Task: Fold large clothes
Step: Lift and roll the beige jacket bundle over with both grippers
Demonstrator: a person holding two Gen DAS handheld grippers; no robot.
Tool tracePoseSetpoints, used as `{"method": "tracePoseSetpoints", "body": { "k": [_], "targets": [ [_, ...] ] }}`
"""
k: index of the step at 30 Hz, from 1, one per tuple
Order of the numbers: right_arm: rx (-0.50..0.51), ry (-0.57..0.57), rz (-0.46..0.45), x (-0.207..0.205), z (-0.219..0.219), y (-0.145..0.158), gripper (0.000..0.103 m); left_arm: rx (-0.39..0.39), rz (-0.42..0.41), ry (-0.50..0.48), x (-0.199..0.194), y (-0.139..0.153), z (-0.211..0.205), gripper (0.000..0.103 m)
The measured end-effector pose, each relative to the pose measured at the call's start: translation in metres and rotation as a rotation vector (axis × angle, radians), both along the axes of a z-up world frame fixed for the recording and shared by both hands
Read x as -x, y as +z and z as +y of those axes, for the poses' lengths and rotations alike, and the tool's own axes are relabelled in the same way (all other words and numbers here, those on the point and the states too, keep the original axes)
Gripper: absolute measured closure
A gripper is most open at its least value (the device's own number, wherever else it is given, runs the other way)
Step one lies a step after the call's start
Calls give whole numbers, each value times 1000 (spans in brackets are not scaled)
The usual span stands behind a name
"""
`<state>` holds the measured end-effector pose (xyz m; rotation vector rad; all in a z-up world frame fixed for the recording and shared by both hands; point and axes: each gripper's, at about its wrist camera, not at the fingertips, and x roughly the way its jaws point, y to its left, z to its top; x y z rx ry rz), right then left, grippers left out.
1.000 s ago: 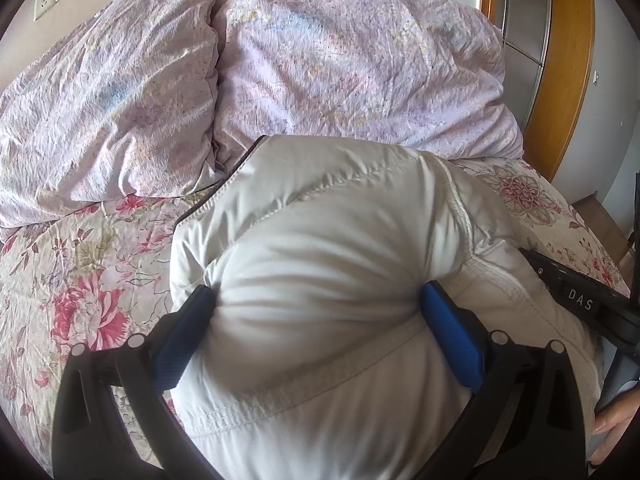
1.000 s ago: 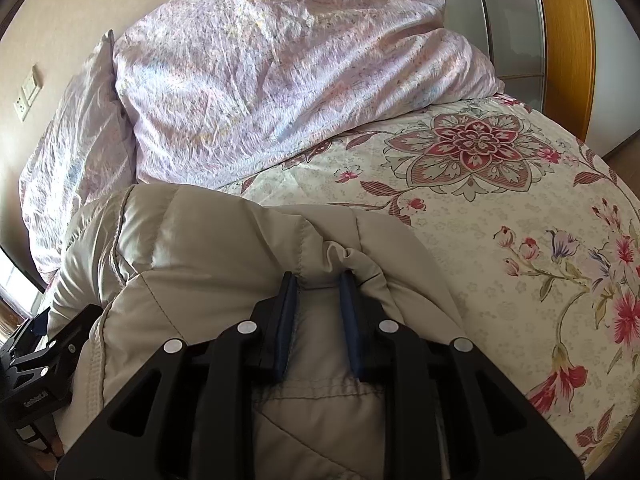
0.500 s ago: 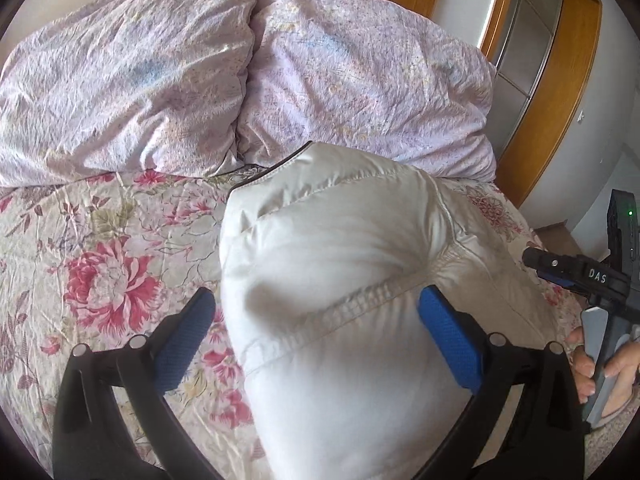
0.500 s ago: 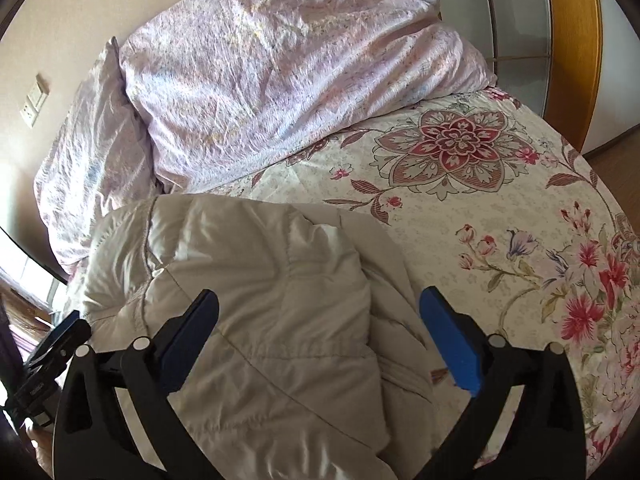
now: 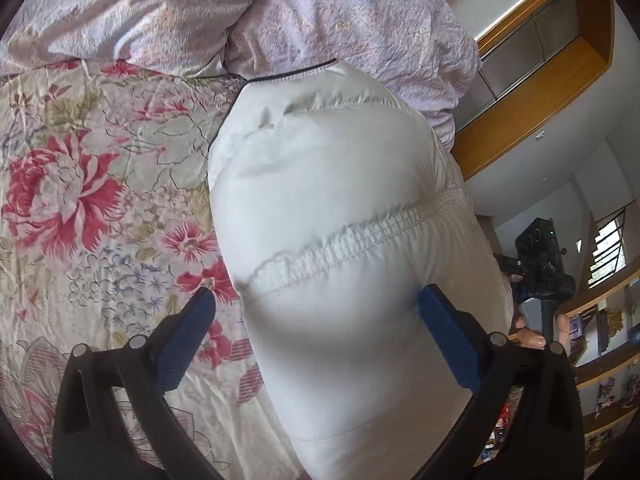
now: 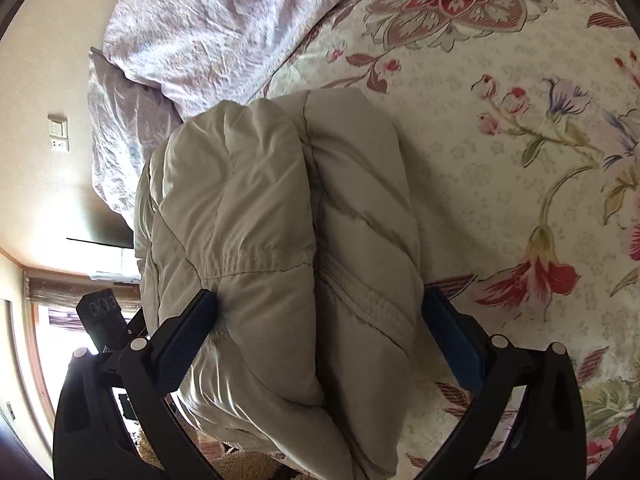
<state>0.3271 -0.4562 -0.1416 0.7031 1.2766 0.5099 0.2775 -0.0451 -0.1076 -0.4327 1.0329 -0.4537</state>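
The folded puffer jacket (image 5: 340, 208) lies on the flowered bed (image 5: 100, 200), long axis running toward the pillows (image 5: 280, 12) — collar end farthest. Left gripper (image 5: 316, 320) and right gripper (image 6: 320, 320) both gape wide, straddling it. Only the right view shows two stacked folds — the left, one smooth bulge

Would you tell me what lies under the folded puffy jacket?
The puffy jacket rests on the floral bedspread, with lilac pillows behind it. Anything directly beneath is covered.

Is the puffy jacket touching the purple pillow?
Cannot tell. In the left wrist view the puffy jacket overlaps the purple pillow with no gap showing, but it may only sit in front of it.
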Motion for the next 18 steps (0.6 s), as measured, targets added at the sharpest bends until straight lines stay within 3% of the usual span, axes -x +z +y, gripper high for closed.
{"method": "tracePoseSetpoints", "body": {
  "k": [4,12,18],
  "targets": [
    [-75,55,34,-5,16,-12,1,79,40,-15,-3,-12,1,2],
    [-52,118,2,-8,35,-9,1,204,108,-50,-7,-29,7,2],
    [-22,147,-17,-9,48,-5,1,172,62,-55,-1,-25,7,2]
  ]
}}
